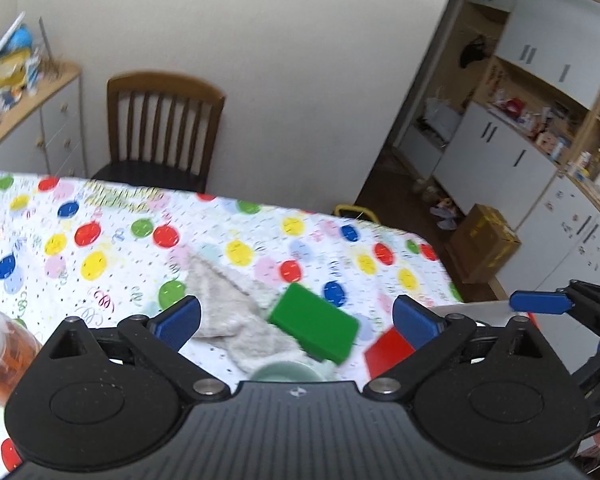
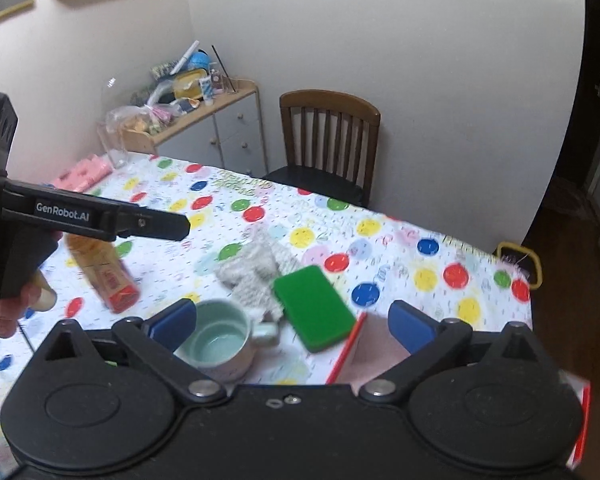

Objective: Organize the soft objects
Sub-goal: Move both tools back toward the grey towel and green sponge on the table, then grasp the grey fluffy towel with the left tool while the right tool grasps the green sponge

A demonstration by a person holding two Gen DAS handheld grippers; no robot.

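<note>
Green sponge (image 2: 314, 308) lies on the grey cloth (image 2: 256, 270) beside the mug (image 2: 216, 338); my left tongs (image 1: 296, 318) and right tongs (image 2: 294, 320) are wide open, empty. I should pinch the sponge's narrow sides.

On the table (image 2: 400, 240) the towel (image 2: 256, 270) lies mid-surface, sponge (image 2: 314, 308) overlapping its near right edge. The mug (image 2: 216, 338) stands nearer, left of the sponge (handle toward it); the bottle (image 2: 108, 280) lies further left. A chair (image 2: 328, 140) stands behind the table.
</note>
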